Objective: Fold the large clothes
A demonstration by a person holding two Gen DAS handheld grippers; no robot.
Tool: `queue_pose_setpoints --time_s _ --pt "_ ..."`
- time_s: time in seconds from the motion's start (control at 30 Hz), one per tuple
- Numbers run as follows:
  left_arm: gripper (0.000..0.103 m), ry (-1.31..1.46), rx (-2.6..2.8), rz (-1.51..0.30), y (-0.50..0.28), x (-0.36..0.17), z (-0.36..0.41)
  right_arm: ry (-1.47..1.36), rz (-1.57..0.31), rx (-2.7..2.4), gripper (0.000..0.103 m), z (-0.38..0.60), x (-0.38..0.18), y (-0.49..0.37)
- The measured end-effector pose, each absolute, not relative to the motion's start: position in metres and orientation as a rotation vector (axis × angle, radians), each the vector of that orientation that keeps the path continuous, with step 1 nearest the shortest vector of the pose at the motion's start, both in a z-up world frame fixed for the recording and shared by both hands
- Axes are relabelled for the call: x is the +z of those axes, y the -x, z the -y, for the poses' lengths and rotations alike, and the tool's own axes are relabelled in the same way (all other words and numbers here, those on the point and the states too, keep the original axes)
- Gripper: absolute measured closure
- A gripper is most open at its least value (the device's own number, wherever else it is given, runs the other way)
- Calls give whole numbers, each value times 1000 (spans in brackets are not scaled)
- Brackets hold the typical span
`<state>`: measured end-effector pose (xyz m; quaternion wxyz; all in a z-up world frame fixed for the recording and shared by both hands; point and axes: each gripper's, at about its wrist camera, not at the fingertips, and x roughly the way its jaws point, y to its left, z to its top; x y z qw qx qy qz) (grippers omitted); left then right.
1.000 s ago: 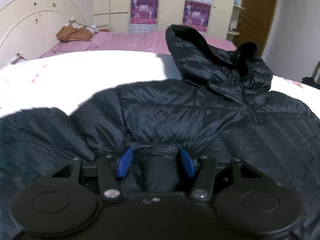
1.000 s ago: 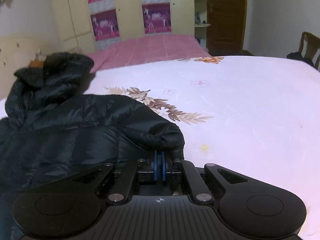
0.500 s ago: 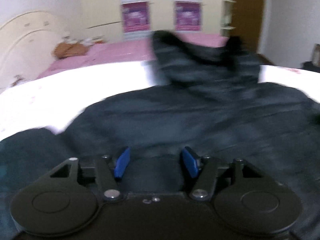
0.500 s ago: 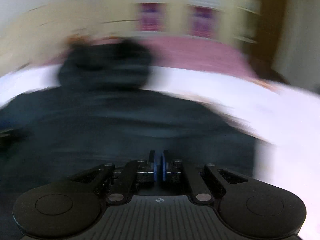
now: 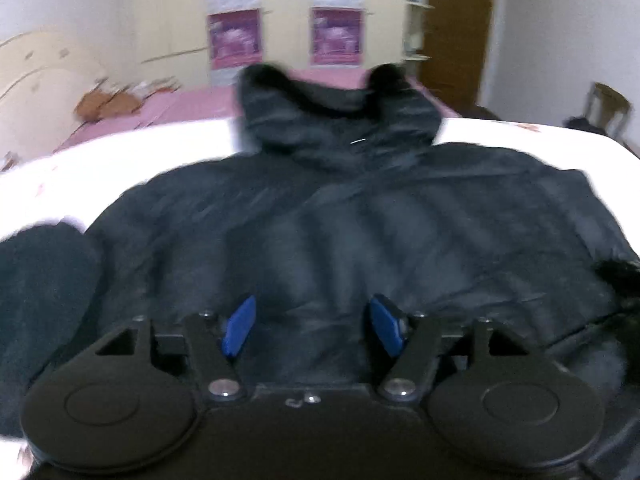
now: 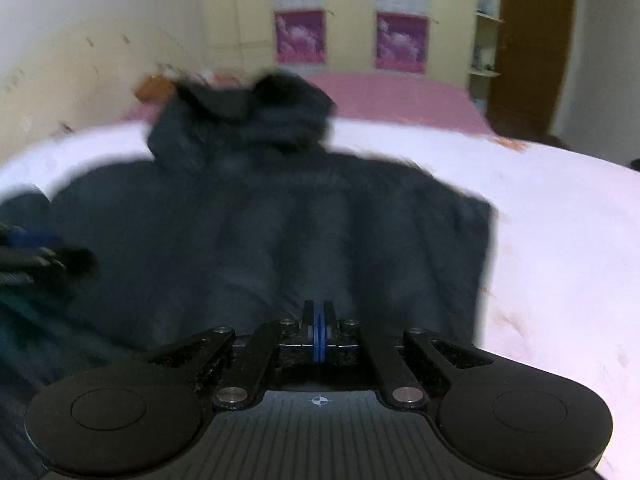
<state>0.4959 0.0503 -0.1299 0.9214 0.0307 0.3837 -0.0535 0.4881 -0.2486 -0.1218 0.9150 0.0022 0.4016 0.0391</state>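
Observation:
A black hooded puffer jacket [image 5: 360,220] lies spread on a white bed, hood toward the far side. It also shows in the right wrist view [image 6: 260,232]. My left gripper [image 5: 312,324] is open, its blue pads either side of a hump of jacket fabric near the hem. My right gripper [image 6: 318,328] is shut, with the blue pads pressed together over the jacket; the sleeve folded across the body seems held in it, but the pinch itself is hidden. The left gripper shows blurred at the left edge of the right wrist view [image 6: 28,256].
The white floral bedsheet [image 6: 560,260] lies to the right of the jacket. A pink bed [image 5: 168,112] and cream wardrobes with purple posters [image 5: 234,38] stand behind. A brown door [image 6: 528,40] and a chair [image 5: 608,108] are at the right.
My right gripper has swung left, carrying the right sleeve over the jacket body. My left gripper turned right toward the jacket's middle and stayed open.

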Motion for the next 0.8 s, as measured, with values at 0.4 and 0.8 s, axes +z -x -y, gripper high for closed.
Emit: queue_pose_setpoints --time_s 0.4,0.8 --pt "0 36 42 -731 -459 -101 -110 -26 -709 0 14 242 -83 -460" --pt "24 489 594 -665 -339 -108 -392 -99 -753 -22 34 211 -95 -452"
